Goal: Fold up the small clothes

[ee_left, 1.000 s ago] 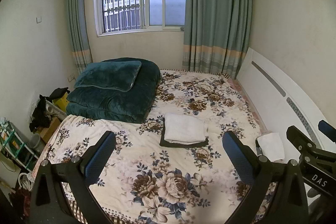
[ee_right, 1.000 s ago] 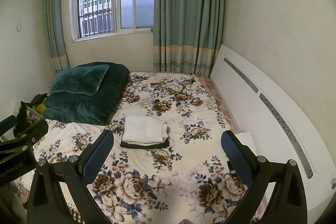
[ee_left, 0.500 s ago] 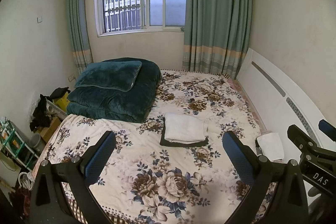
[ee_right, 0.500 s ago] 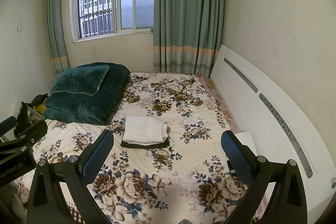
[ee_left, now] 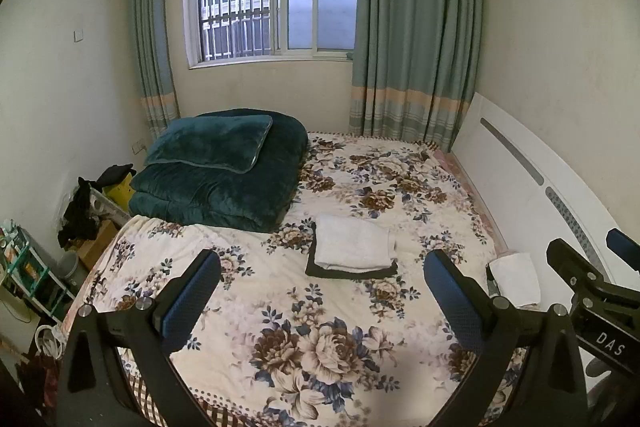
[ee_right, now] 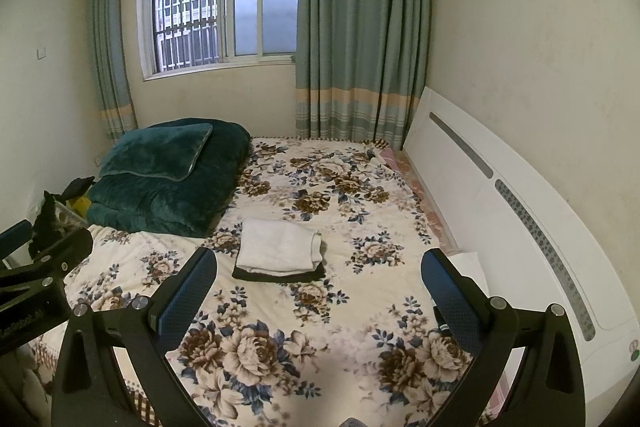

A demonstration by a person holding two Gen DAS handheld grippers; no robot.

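A wide bed covered by a cream blanket printed with brown and blue flowers (ee_left: 320, 307) is seen from its near edge by both wrist cameras. A white panelled headboard (ee_right: 500, 195) is set along the blanket's right side, and a thick folded dark-green plush quilt (ee_left: 216, 183) is laid on the blanket's far left corner. Near the middle of the blanket a folded white cloth (ee_left: 352, 247) is stacked squarely on a folded black garment (ee_left: 348, 271), of which only a thin rim is shown along the near and left edges. A smaller folded white cloth (ee_left: 516, 279) is placed at the blanket's right edge, against the headboard.

The left gripper (ee_left: 320, 291) is held level above the near part of the blanket, pointed toward the stack and well apart from it; its blue-padded fingers (ee_left: 192, 299) are spread wide with nothing between them. The right gripper (ee_right: 320, 291) is posed alike beside it, nearer the headboard, and its blue-padded fingers (ee_right: 452, 299) are likewise parted and empty. Each gripper is caught at the edge of the other's view.
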